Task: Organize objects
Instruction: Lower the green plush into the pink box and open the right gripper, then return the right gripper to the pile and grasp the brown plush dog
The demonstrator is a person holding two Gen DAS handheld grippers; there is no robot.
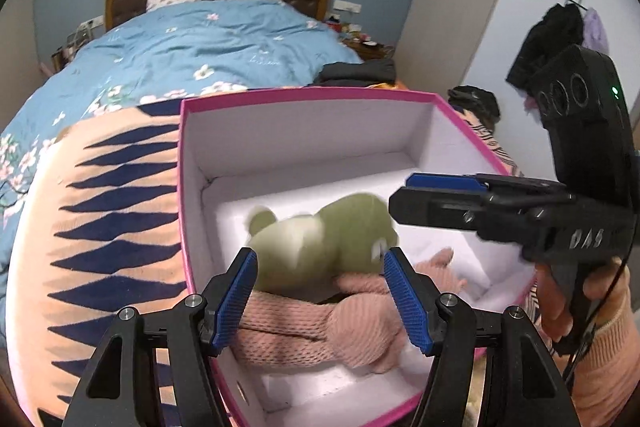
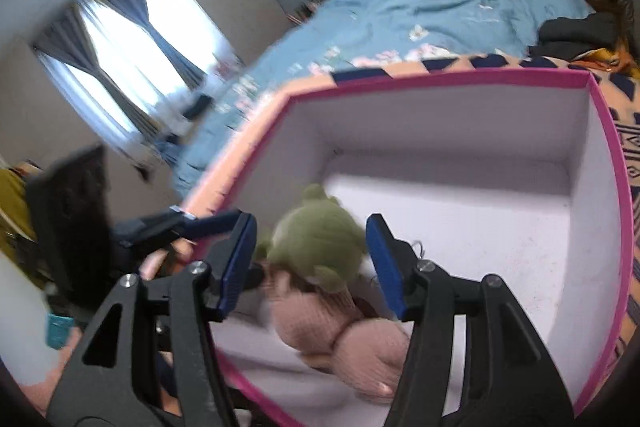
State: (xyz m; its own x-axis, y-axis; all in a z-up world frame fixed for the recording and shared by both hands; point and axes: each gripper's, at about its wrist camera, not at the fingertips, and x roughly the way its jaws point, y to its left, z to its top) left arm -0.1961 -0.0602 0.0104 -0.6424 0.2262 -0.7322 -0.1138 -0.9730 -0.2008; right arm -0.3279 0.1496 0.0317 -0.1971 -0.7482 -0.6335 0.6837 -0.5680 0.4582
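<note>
Green-headed plush toy in a pink knitted outfit (image 1: 320, 267), lying inside the pink-rimmed white cardboard box (image 1: 304, 131) on the bed.

Both claws hover over the box with fingers spread and nothing pinched, though blur leaves contact uncertain. The toy's long axis runs from its green head to its pink legs, and it lies just ahead of and below the left claw (image 1: 320, 291). In the right wrist view it sits between the right claw (image 2: 312, 263) pads, which looks nearer to it.
</note>
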